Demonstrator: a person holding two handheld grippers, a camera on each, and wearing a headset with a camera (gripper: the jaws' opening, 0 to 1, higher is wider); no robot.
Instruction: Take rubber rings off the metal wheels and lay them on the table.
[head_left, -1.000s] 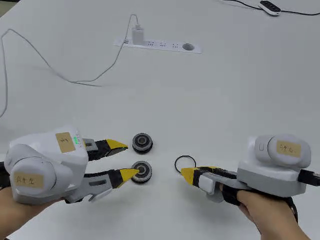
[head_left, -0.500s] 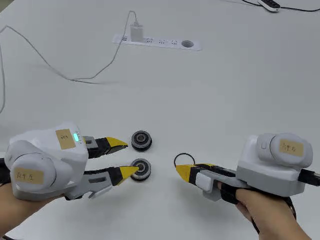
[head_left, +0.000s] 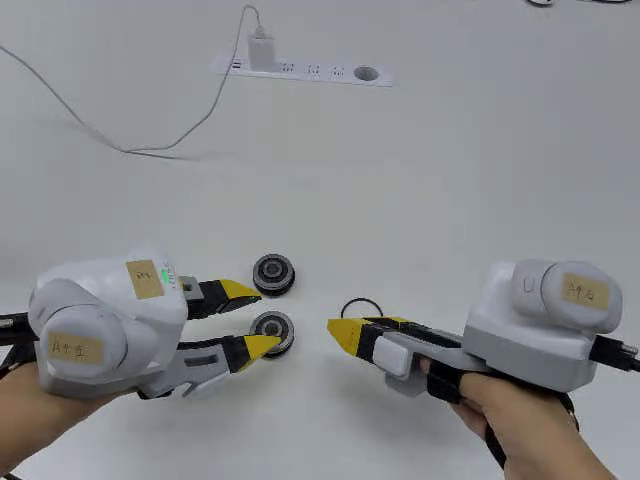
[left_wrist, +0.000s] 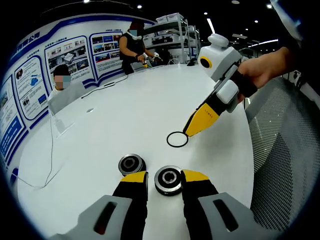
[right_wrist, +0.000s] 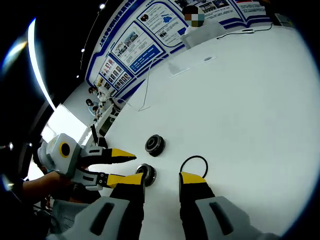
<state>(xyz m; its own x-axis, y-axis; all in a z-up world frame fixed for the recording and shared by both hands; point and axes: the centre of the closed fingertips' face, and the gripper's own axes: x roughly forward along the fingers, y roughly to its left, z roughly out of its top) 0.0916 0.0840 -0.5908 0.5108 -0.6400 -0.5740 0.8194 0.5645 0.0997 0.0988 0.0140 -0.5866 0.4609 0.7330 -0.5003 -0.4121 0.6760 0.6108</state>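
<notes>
While the left gripper (head_left: 250, 318) hangs with its jaws apart on either side of the near metal wheel (head_left: 272, 332), the far wheel (head_left: 273, 273) sits just beyond on the white worktop (head_left: 450, 180). One loose rubber ring (head_left: 362, 308) lies flat near both wheels, just beside the tips of the right gripper (head_left: 345, 335), whose jaws stand apart.

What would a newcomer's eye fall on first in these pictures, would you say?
Two metal wheels stand out on the white table, the nearer wheel between the open jaws of the left gripper. A loose black rubber ring lies flat by the right gripper's yellow tip.
</notes>
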